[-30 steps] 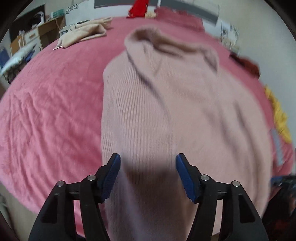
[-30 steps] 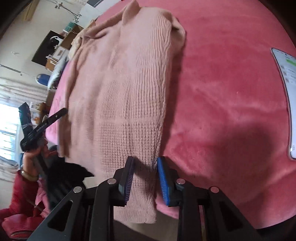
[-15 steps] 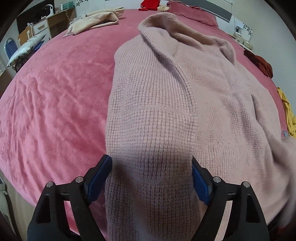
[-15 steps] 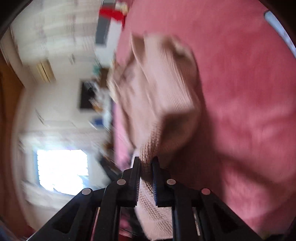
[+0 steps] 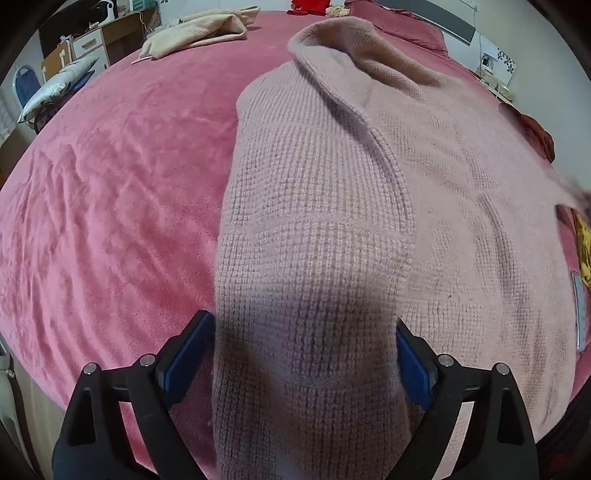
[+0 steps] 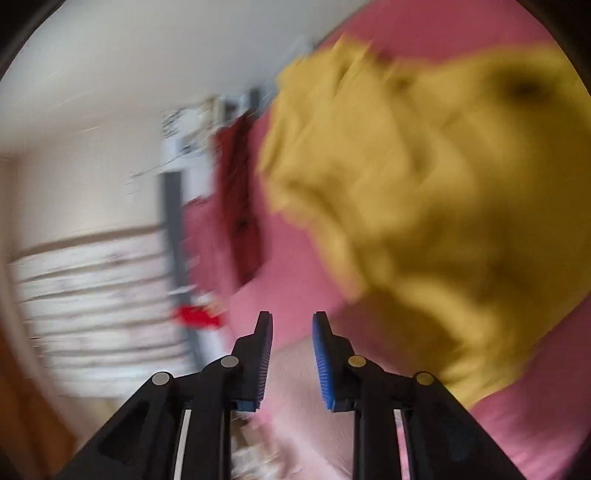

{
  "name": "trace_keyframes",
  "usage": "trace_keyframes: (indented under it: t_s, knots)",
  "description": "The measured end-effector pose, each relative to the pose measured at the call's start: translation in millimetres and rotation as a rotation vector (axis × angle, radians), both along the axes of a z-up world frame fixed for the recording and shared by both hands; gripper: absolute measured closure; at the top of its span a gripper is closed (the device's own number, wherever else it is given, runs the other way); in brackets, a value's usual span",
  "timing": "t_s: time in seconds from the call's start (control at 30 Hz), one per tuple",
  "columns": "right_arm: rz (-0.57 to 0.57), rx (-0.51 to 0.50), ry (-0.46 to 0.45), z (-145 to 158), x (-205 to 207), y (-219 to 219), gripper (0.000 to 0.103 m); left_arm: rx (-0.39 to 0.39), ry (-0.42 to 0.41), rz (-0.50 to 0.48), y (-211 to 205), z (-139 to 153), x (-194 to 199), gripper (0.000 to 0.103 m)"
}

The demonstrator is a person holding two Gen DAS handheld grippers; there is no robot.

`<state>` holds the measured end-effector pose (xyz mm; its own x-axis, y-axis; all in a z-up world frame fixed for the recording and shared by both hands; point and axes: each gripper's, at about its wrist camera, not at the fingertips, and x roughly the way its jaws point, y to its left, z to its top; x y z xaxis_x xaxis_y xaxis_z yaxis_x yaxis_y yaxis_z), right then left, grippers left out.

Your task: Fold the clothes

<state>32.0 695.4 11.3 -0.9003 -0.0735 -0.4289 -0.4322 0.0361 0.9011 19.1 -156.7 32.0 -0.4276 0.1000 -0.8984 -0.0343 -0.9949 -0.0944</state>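
A pale pink knitted sweater (image 5: 369, 206) lies lengthwise on the pink bed (image 5: 110, 192), its collar at the far end and its left side folded over the body. My left gripper (image 5: 303, 354) is open wide, its blue pads on either side of the sweater's near hem, which hangs over the bed edge. My right gripper (image 6: 292, 332) is open and empty, in a blurred view. A strip of the pink sweater (image 6: 306, 402) shows below its fingers, with a crumpled yellow garment (image 6: 424, 206) beyond.
A beige garment (image 5: 199, 31) lies at the bed's far left. A dark red garment (image 5: 535, 133) and the yellow garment (image 5: 583, 251) lie along the right edge. A phone (image 5: 578, 310) lies at the right. Furniture (image 5: 92, 44) stands beyond the far left corner.
My right gripper has let go of the sweater's edge, opened, and swung away to the right toward the yellow garment. My left gripper has opened wider around the hem.
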Motion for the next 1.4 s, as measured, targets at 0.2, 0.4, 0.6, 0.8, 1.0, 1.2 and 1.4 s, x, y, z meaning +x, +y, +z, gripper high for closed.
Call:
trace_keyframes:
  t_s: [0.2, 0.4, 0.6, 0.8, 1.0, 1.2, 1.4]
  knots:
    - [0.423, 0.062, 0.107, 2.1, -16.1, -117.0, 0.077, -0.041, 0.001, -0.027, 12.6, -2.4, -6.5, 0.011]
    - [0.863, -0.008, 0.081, -34.4, -36.8, -286.4, 0.077, -0.047, -0.007, -0.029, 14.2, -1.9, -8.8, 0.012]
    - [1.127, 0.143, 0.074, -24.6, -38.0, -402.1, 0.077, -0.13, 0.04, -0.043, 24.7, 9.2, -3.1, 0.012]
    - [1.422, 0.709, -0.108, -4.0, -43.0, -499.1, 0.077, -0.325, 0.195, -0.084, 52.0, 24.7, 4.1, 0.015]
    - [1.442, 0.732, -0.176, -13.1, -29.4, -520.6, 0.078, -0.154, 0.109, -0.03, 9.2, 20.8, 0.6, 0.078]
    - [1.435, 0.711, -0.194, -17.6, -13.9, -515.8, 0.079, 0.033, 0.104, 0.044, -39.0, 48.4, -18.7, 0.089]
    - [1.433, 0.709, -0.2, -18.8, -6.8, -512.4, 0.079, -0.06, 0.165, 0.098, -113.7, 91.3, -67.3, 0.089]
